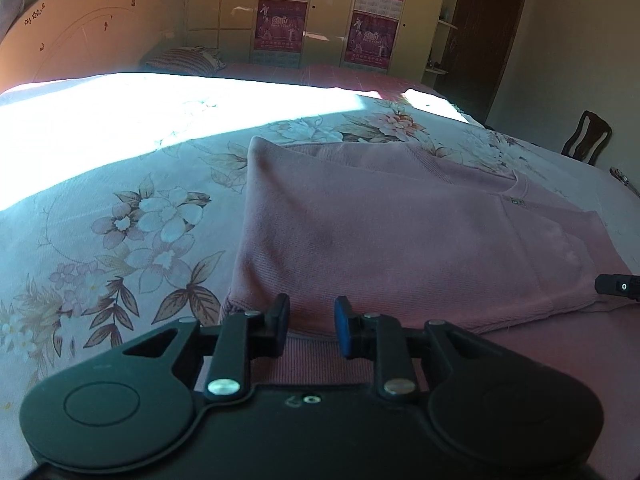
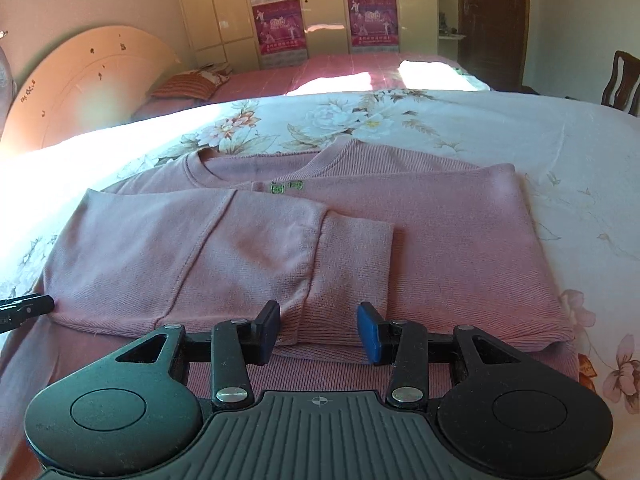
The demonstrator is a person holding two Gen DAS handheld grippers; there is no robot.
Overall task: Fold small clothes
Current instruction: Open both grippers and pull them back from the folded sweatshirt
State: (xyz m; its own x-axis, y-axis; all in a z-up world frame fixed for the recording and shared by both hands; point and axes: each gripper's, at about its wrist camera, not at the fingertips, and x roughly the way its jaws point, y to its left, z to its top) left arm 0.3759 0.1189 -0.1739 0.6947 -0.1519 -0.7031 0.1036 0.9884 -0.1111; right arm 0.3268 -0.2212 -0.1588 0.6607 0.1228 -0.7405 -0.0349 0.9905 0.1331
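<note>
A pink long-sleeved sweater [image 1: 380,232] lies flat on the floral bedsheet [image 1: 140,220], partly folded. In the right wrist view one sleeve [image 2: 200,248] is laid across the sweater's body [image 2: 460,248], cuff towards the middle, with the neckline [image 2: 200,166] on the far side. My left gripper [image 1: 312,312] sits over the near left hem, its jaws a little apart and only flat fabric showing in the gap. My right gripper [image 2: 319,316] hovers over the near hem by the cuff, jaws wider apart, nothing pinched. Each gripper's tip shows at the edge of the other's view.
A second bed with a pink cover [image 2: 340,72] and a striped pillow [image 2: 188,84] lies beyond. A round-topped headboard [image 2: 88,80] leans at the left, a wardrobe with red posters [image 2: 280,20] stands behind. A dark door [image 2: 492,20] and a wooden chair [image 2: 624,80] are at the right.
</note>
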